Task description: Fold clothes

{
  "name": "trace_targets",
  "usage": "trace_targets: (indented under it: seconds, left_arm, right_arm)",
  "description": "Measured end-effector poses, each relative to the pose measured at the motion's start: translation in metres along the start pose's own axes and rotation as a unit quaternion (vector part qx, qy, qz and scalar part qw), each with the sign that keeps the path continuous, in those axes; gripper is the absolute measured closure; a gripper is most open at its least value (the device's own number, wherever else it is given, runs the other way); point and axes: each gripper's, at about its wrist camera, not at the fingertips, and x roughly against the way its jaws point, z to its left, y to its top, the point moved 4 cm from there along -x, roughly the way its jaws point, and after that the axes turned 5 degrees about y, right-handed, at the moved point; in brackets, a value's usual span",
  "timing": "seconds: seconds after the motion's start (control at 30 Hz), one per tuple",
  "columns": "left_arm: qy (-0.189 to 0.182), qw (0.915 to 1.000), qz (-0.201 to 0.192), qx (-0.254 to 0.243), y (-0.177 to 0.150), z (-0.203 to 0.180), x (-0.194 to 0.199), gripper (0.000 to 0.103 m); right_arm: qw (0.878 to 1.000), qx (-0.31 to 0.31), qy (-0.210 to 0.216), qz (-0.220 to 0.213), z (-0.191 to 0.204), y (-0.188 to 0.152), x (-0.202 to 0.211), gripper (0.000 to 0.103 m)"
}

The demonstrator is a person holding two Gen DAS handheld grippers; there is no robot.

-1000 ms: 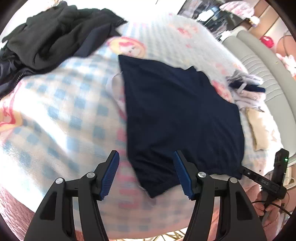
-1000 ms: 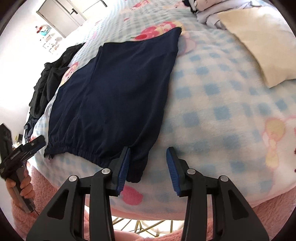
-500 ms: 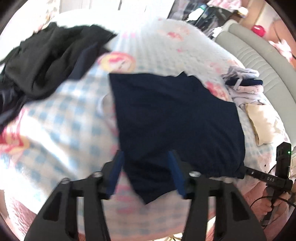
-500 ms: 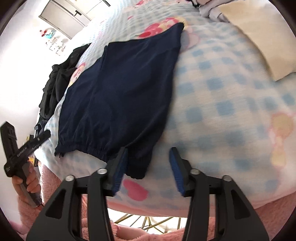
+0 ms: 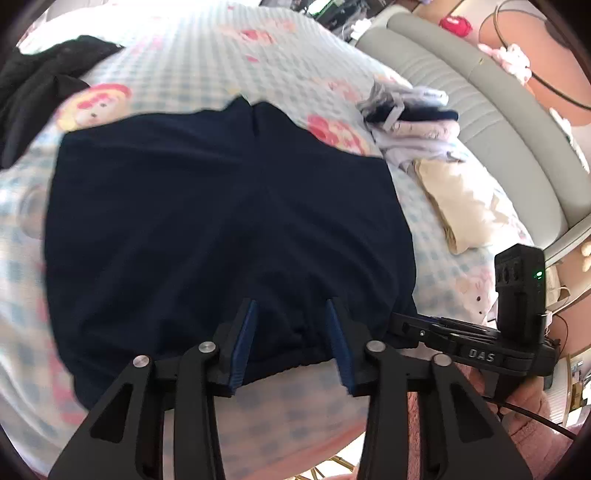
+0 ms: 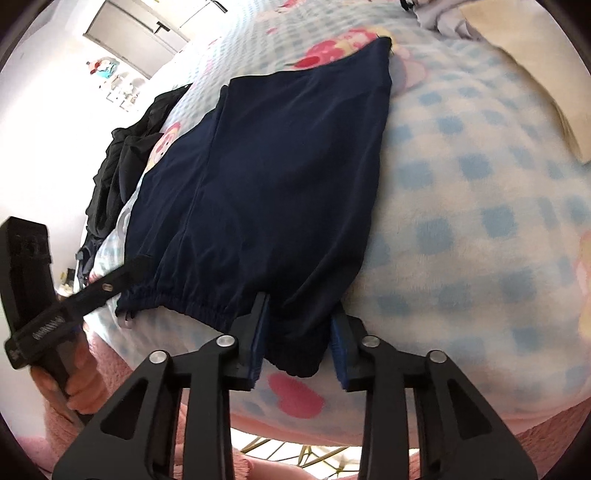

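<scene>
Navy shorts [image 5: 221, 229] lie spread flat on your checked blanket [image 5: 207, 55], waistband toward you at the near edge of the bed. Your left view alone shows the folded pale clothes [image 5: 417, 129] and the cream pillow [image 5: 461, 206] beside the grey headboard [image 5: 491, 110]; your right view alone shows the white doors [image 6: 144, 26] on the far wall. Both views catch the black clothes pile [image 6: 125, 173] beyond the shorts. Your left claw [image 5: 291, 343] stands open, its blue pads either side of the gathered waistband near the middle, not closed on it. Your right claw [image 6: 299, 347] is also open, straddling the waistband's right-hand corner, which hangs between the pads. Each view shows the other claw at the waistband's far corner.
</scene>
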Motion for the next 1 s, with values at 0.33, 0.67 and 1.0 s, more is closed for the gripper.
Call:
trace_targets:
  seconds: [0.33,0.67,1.0]
  left_arm:
    - [0.029,0.9989,0.033,0.017,-0.008,0.007,-0.025,0.066]
    - [-0.027,0.9942,0.004,0.104,0.002,0.046,0.010,0.066]
    - [-0.112,0.9831,0.021,0.143,0.001,0.041,0.000,0.060]
  right_arm:
    - [0.999,0.022,0.024,-0.003,0.025,0.010,-0.008,0.085]
    - [0.996,0.048,0.080,0.009,0.069,0.029,-0.034,0.083]
    - [0.994,0.012,0.107,0.022,0.061,0.021,-0.042,0.065]
